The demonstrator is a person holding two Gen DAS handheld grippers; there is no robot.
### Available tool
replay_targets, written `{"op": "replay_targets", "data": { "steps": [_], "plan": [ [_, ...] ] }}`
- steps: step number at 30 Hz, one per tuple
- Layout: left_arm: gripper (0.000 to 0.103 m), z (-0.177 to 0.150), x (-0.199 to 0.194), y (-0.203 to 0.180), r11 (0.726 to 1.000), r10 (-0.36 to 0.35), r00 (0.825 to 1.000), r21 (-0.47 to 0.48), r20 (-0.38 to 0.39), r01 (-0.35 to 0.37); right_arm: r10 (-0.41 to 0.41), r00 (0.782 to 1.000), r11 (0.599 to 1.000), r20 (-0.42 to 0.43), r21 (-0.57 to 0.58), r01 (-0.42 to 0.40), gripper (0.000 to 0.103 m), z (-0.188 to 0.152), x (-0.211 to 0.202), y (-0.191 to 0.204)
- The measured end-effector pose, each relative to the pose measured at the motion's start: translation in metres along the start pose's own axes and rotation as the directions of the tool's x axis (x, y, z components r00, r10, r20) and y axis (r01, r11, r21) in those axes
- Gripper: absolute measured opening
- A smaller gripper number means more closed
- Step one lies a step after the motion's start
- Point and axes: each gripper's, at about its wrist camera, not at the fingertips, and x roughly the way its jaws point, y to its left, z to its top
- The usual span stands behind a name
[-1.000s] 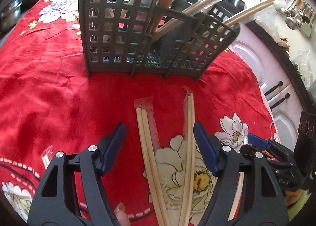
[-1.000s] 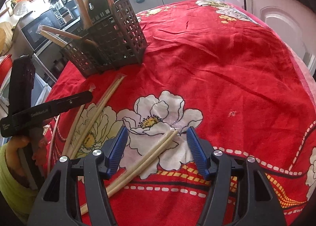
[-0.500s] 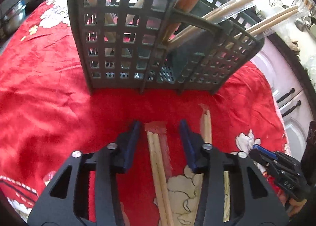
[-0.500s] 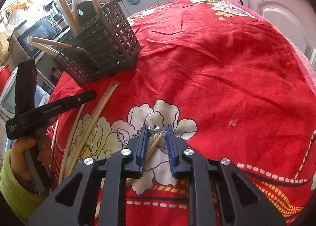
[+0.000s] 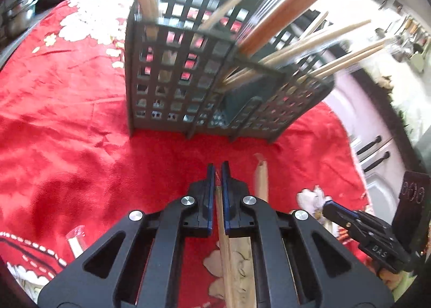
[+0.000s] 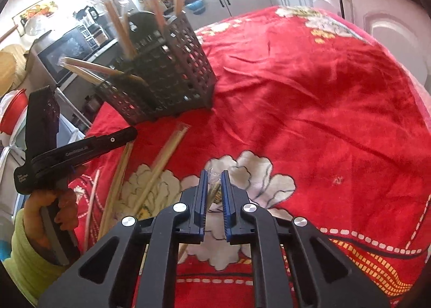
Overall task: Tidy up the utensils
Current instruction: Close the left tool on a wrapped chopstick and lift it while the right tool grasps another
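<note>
Now, step in hand: both grippers have taken hold of wrapped chopstick pairs lying on the red cloth [image 6: 336, 98]; I judge this the pick-up stage, before the carry to the caddy [image 5: 188, 87].
Left gripper [image 5: 218, 170]: jaws nearly together, pinched on the wrapped chopsticks [image 5: 225, 240] that run back under the tool toward the camera.
Right gripper [image 6: 214, 177]: jaws closing on a wrapped pair [image 6: 214, 189], whose crinkled wrapper tip sits between the blue pads.
Caddy: dark slotted plastic, upright on the cloth just ahead of the left gripper, already stocked with several chopsticks leaning out of its compartments.
Loose pairs: one more pair [image 5: 261, 178] lies just right of the left gripper; others [image 6: 161, 162] fan across the flower print between the two tools.
Next move: probably lift, tip each pair toward upright, and aim the lower end into a free compartment without snagging the leaning sticks.
Hard to make out: the left view is motion-blurred; the held pairs' far ends are hidden under the gripper bodies; which compartments have room cannot be told.
Cut off: the person shows only as a hand [image 6: 51, 211] and a yellow-green sleeve [image 6: 24, 262].
</note>
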Motion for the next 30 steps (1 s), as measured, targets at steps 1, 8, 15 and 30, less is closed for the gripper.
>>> {"op": "replay_targets", "data": {
  "steps": [1, 8, 15, 30],
  "plan": [
    [0.002, 0.001, -0.005, 0.0, 1.0, -0.006, 1.0, 0.004, 0.01, 0.006, 0.008, 1.0, 1.0, 0.007, -0.006, -0.008, 0.009, 0.001, -0.003, 0.003],
    [0.001, 0.007, -0.055, -0.01, 0.998, -0.05, 0.993, 0.035, 0.108, 0.046, 0.062, 0.995, 0.995, 0.075, -0.076, -0.056, 0.008, 0.014, -0.025, 0.035],
    [0.0, 0.013, -0.103, -0.022, 0.996, -0.082, 0.975, 0.064, 0.209, 0.07, 0.118, 0.985, 0.984, 0.129, -0.15, -0.098, 0.008, 0.027, -0.046, 0.067],
    [0.0, 0.017, -0.158, -0.035, 0.991, -0.12, 0.936, 0.102, 0.33, 0.091, 0.202, 0.957, 0.95, 0.21, -0.279, -0.139, 0.007, 0.044, -0.08, 0.123]
  ]
}}
